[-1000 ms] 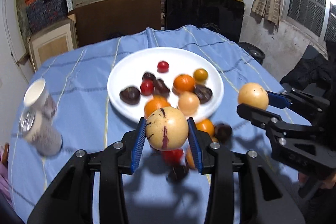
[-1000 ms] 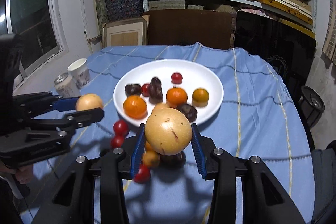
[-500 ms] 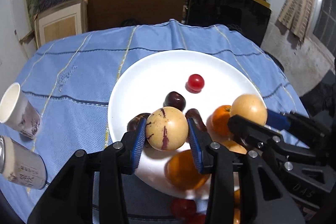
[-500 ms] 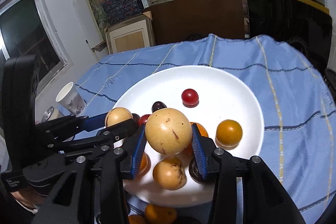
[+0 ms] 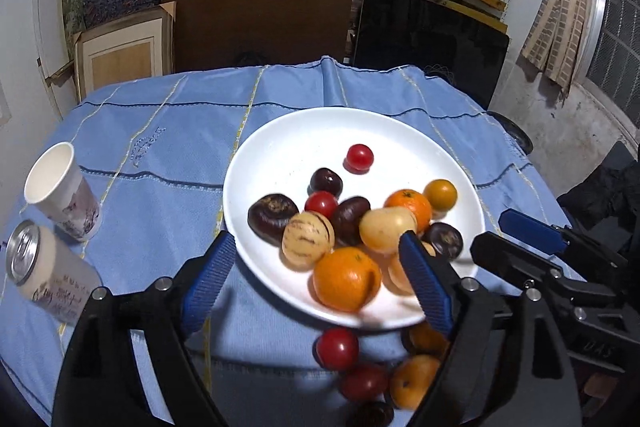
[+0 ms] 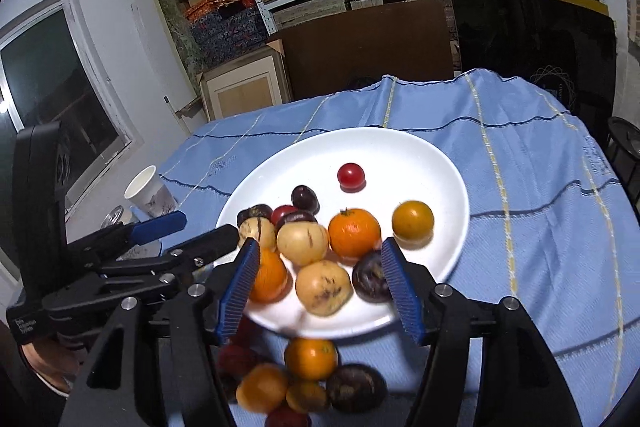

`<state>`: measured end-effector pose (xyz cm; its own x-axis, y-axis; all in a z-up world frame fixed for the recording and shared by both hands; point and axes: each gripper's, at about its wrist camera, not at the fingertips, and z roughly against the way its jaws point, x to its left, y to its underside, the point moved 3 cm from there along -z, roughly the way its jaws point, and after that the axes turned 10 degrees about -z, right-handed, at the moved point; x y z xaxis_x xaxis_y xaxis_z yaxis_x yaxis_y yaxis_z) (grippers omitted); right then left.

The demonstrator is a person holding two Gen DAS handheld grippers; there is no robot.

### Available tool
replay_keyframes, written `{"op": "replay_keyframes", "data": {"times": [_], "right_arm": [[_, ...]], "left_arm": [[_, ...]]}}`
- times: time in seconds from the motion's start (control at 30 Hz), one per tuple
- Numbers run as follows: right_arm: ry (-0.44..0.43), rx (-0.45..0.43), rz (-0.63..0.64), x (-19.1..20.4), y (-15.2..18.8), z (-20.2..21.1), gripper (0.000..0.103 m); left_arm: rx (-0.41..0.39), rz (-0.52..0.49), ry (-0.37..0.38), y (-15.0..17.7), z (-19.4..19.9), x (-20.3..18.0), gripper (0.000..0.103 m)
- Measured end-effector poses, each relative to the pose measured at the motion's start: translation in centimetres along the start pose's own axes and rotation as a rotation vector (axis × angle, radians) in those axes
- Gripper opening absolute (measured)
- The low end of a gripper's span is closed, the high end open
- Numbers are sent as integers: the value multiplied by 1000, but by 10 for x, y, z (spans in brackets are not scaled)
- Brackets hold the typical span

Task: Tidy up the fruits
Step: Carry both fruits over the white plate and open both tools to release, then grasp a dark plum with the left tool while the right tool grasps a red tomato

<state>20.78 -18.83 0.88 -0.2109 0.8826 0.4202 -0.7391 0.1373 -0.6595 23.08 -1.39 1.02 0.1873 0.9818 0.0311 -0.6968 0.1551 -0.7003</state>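
A white plate [image 5: 280, 131] [image 6: 440, 163] on the blue tablecloth holds oranges, red tomatoes, dark fruits and pale yellow fruits. My left gripper [image 5: 316, 283] hangs over the plate's near rim, its jaws opening wide. The striped yellow fruit [image 5: 307, 241] [image 6: 258, 233] lies free on the plate just beyond its pads. My right gripper [image 6: 320, 291] is beside it, jaws opening too. Its yellow fruit [image 6: 302, 243] [image 5: 386, 229] rests among the others, untouched by the pads. Each gripper shows in the other's view: the right gripper [image 5: 498, 235] and the left gripper [image 6: 204, 227].
Several loose fruits lie on the cloth before the plate, among them a red tomato [image 5: 337, 348] and an orange [image 6: 310, 359]. A paper cup [image 5: 60, 187] and a can [image 5: 44, 279] stand at the left. Shelves, boards and a dark screen rise behind the table.
Both grippers moved forward over the plate with a yellow fruit each, then opened. Both fruits now lie on the plate, free of the pads.
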Motion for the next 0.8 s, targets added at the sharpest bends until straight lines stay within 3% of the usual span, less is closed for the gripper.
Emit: {"op": "replay_keyframes", "data": {"times": [0.1, 0.33, 0.6, 0.8], "right_arm": [[20, -1, -14, -5, 18, 16, 72], [52, -1, -29, -11, 58, 38, 78], [71, 48, 25, -6, 91, 41, 78], [64, 58, 12, -10, 98, 40, 78]], "left_arm": [[-2, 2, 4, 16, 15, -5, 87], [8, -10, 11, 60, 41, -20, 88], [40, -40, -19, 98, 51, -23, 89], [65, -45, -6, 109, 46, -22, 88]]}}
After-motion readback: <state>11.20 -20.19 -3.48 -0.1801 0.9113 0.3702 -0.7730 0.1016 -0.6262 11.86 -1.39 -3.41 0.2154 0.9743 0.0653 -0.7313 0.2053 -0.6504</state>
